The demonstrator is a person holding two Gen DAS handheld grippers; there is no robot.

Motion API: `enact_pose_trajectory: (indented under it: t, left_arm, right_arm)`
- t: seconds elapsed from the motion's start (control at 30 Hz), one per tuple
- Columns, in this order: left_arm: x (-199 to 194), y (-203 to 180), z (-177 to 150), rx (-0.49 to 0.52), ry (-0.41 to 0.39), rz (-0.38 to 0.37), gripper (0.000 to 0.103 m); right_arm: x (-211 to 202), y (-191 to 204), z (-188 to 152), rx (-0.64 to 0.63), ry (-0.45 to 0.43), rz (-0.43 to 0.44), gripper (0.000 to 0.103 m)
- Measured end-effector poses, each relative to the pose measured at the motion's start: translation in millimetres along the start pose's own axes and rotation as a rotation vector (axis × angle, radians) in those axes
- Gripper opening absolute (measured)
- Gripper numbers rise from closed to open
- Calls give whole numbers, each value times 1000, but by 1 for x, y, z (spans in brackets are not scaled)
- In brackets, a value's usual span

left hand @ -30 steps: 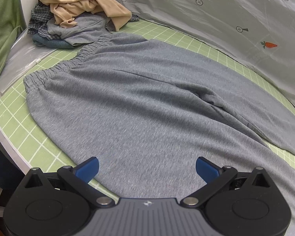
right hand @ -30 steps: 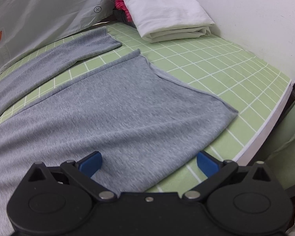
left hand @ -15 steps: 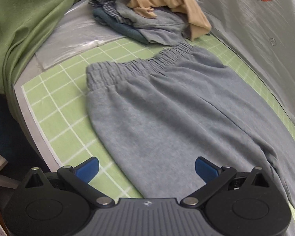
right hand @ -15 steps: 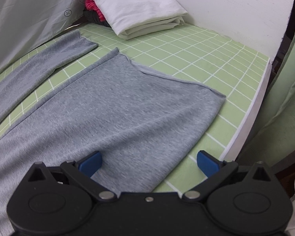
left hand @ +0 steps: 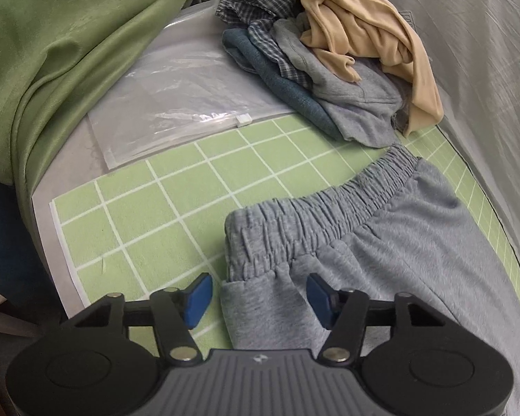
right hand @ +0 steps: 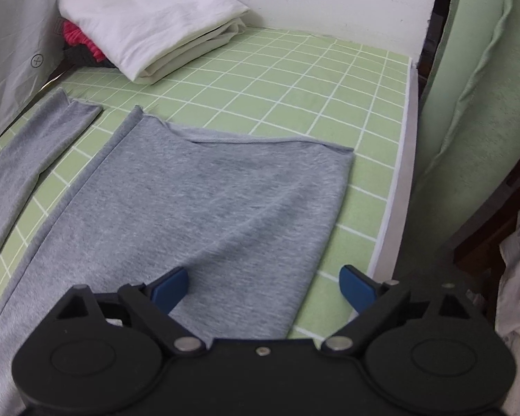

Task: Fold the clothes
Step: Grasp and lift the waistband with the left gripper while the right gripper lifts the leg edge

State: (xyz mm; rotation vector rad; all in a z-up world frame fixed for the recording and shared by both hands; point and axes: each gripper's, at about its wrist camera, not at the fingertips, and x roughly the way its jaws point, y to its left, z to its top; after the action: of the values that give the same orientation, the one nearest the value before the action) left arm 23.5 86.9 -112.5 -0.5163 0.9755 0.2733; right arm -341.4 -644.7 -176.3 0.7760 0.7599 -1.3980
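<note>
Grey sweatpants [left hand: 398,260] lie flat on a green grid mat [left hand: 156,208]. My left gripper [left hand: 260,298] hovers low over the near corner of the elastic waistband [left hand: 312,218]. Its jaws are closing. The left pad is over the mat and the right pad is over the cloth, so the corner lies between them without being pinched. In the right wrist view the near trouser leg [right hand: 218,201] ends in a straight hem, and the far leg [right hand: 34,145] lies to its left. My right gripper [right hand: 264,289] straddles the near leg's outer edge. Its jaws are wide and closing, with cloth between them.
An unfolded pile of clothes [left hand: 329,52] sits beyond the waistband, beside a clear plastic bag [left hand: 176,104] and a green drape [left hand: 52,52]. A folded white cloth [right hand: 149,24] on a red item [right hand: 76,34] fills the far corner. The table edge [right hand: 398,173] runs down the right.
My left gripper slid left along the sweatpants to the waistband corner and its jaws narrowed. My right gripper rolled, stayed over the leg end, and narrowed slightly.
</note>
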Motion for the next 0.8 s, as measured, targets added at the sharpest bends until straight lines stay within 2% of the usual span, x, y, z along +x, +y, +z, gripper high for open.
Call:
enact_pose_trajectory:
  t: [0.03,0.1,0.13,0.2,0.23,0.27,0.5,0.8]
  left_arm:
    - [2,0,1,-9,1,-2,48]
    - [4,-1,1,-11,-2,4,40]
    - [4,-3,1,-1,-9,13,34]
    - [6,-4,0,6,-13,3,21]
    - [6,-4,-1,0,-16,-3,19]
    - [7,-4,-2,-7,-18,-7,16]
    - [-4,-3,1,-110,-45,-30,7]
    - [-77,-32,46,-88,-218,-220,6]
  right_arm:
    - [-1,1,1,-9,-3,5,80]
    - [-2,2,4,-27,-10,16,59]
    - [-3,2,5,-37,-13,24,54]
    - [-4,2,7,-57,-16,47,28]
    - [-4,1,9,-58,-13,64,21]
    - [-3,-1,10,-45,-7,89,4]
    - [-9,-38,22,249,4,270,2]
    - [-64,-30,80,323,-126,535,2]
